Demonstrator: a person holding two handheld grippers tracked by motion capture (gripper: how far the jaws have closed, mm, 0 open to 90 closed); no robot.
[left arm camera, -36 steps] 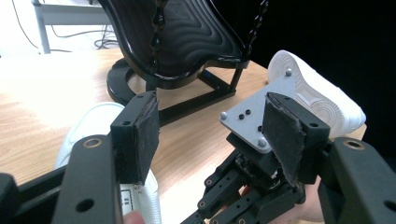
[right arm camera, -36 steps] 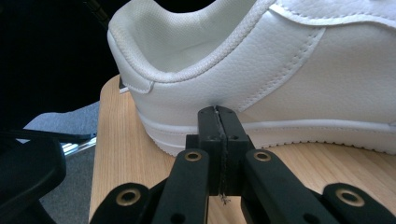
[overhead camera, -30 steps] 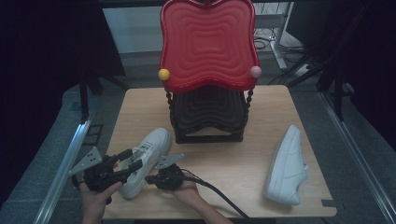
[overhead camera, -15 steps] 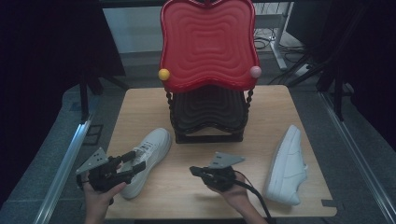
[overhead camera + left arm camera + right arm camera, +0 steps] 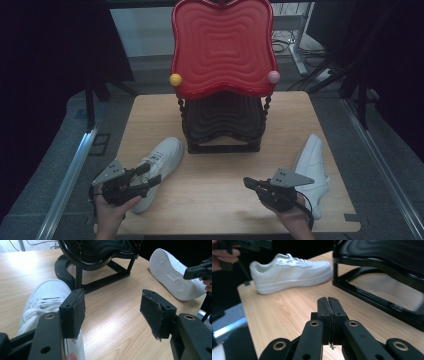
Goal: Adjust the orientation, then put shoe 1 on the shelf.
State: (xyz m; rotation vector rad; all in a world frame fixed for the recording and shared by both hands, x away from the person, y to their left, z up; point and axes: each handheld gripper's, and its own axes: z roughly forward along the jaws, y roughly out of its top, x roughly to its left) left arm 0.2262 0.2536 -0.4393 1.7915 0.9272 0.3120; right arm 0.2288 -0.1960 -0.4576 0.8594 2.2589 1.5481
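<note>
A white sneaker [image 5: 162, 157] stands upright on the wooden table [image 5: 220, 192], left of a rack. My left gripper [image 5: 150, 175] hovers over its heel end, open. In the left gripper view [image 5: 112, 307] nothing lies between the pads, and the sneaker [image 5: 45, 298] sits under the left jaw. A second white sneaker [image 5: 312, 167] lies on its side at the right, its sole [image 5: 172, 272] facing me. My right gripper [image 5: 247, 181] is just left of that sneaker, pointing left. Its jaws [image 5: 328, 303] are shut on nothing.
A rack with a red wavy top shelf [image 5: 222, 45] and a black lower shelf [image 5: 222, 117] stands mid-table at the back. Its black base [image 5: 100, 282] is close ahead of the left gripper. Bare wood lies between the two grippers. Metal rails [image 5: 70, 175] flank the table.
My right gripper has left the upright sneaker and swung right across the table to the sneaker on its side. My left gripper has stayed at the upright sneaker's heel.
</note>
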